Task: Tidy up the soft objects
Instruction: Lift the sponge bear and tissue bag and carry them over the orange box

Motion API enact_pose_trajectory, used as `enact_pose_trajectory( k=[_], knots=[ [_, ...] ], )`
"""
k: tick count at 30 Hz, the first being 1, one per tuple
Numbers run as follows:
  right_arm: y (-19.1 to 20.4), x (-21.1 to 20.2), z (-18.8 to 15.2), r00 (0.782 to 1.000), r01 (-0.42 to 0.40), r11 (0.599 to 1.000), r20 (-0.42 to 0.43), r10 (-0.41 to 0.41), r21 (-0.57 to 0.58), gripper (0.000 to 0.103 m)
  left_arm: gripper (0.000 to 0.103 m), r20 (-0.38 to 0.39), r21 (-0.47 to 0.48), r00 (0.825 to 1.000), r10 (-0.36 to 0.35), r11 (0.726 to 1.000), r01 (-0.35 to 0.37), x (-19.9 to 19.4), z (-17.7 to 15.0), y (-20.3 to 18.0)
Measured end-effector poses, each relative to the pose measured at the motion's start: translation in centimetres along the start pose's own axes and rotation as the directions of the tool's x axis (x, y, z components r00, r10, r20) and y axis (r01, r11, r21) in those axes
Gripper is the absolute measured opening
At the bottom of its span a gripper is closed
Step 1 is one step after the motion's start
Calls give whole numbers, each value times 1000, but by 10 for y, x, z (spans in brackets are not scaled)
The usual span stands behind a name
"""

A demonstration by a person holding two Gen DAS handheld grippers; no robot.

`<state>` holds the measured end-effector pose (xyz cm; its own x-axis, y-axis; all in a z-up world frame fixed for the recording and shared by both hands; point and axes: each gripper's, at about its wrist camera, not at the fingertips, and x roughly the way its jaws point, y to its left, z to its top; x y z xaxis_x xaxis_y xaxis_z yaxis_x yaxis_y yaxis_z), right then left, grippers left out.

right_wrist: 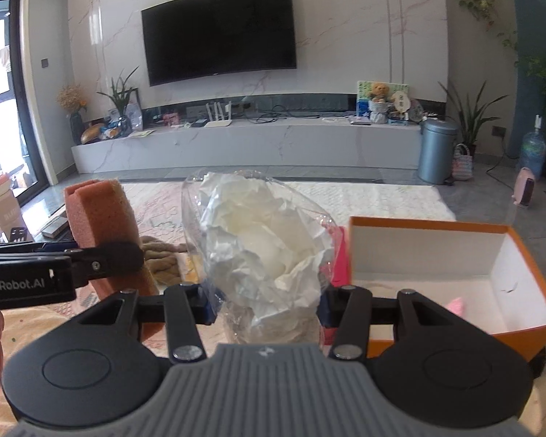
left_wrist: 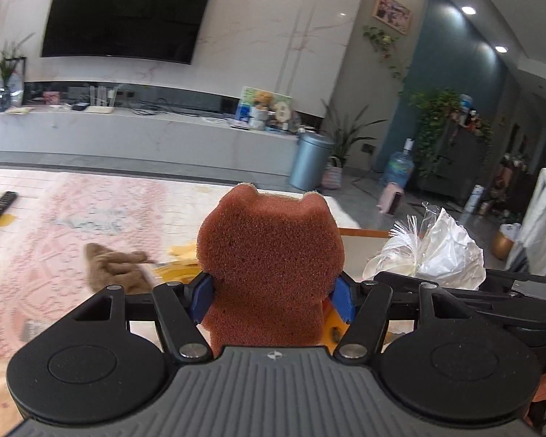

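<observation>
Both claws were loaded above the table: the left gripper point(left_wrist: 273, 293) clenched a brown bear-shaped foam sponge point(left_wrist: 271, 266), the right gripper point(right_wrist: 267, 304) a clear bag of crumpled white paper point(right_wrist: 262, 244) whose slippery film could slide free short of the open orange cardboard box point(right_wrist: 451, 227) at right.

The one clear text is white lettering, "SenRobot.AI", its first letter cut by the frame edge, on the black side of the left claw point(right_wrist: 102, 255) in the right wrist view. A small round white emblem sits on the grey ribbed housing point(left_wrist: 273, 382) of each device. Print on the card point(right_wrist: 400, 91) beside the teddy bear point(right_wrist: 378, 91) is too small to read.
</observation>
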<state>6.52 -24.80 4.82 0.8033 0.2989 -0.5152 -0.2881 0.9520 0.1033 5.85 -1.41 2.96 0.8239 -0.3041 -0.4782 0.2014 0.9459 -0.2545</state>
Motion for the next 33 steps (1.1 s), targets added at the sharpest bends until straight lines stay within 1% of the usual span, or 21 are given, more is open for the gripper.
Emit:
enact_pose_trajectory(
  k=[5,9,13,17,20,24,29,33],
  knots=[
    [-28,-10,10,997,70,998,23,-70,2,49,74,-11,40,998,-59,997,59,22,16,-22],
    [-50,-15,19,991,133,991,36,-132,-10,49,74,-20,75,994,-103,992,105,40,27,-40],
    [-69,-13,27,981,191,981,39,-190,-45,49,74,-51,93,988,-143,985,147,64,37,-54],
    [-90,-2,36,975,224,973,24,-222,-59,49,74,-93,112,980,-177,976,187,88,42,-68],
    [-109,11,39,973,230,972,-5,-230,-50,49,74,-131,119,972,-194,971,209,110,44,-77],
    [-128,37,42,969,237,970,-56,-239,-47,49,74,-188,116,962,-198,968,222,141,45,-84],
    [-144,72,40,958,251,964,-120,-261,-87,49,74,-249,137,951,-182,966,221,175,43,-93],
    [-157,102,36,948,249,962,-177,-266,-113,49,74,-293,136,941,-171,966,218,197,39,-95]
  ],
)
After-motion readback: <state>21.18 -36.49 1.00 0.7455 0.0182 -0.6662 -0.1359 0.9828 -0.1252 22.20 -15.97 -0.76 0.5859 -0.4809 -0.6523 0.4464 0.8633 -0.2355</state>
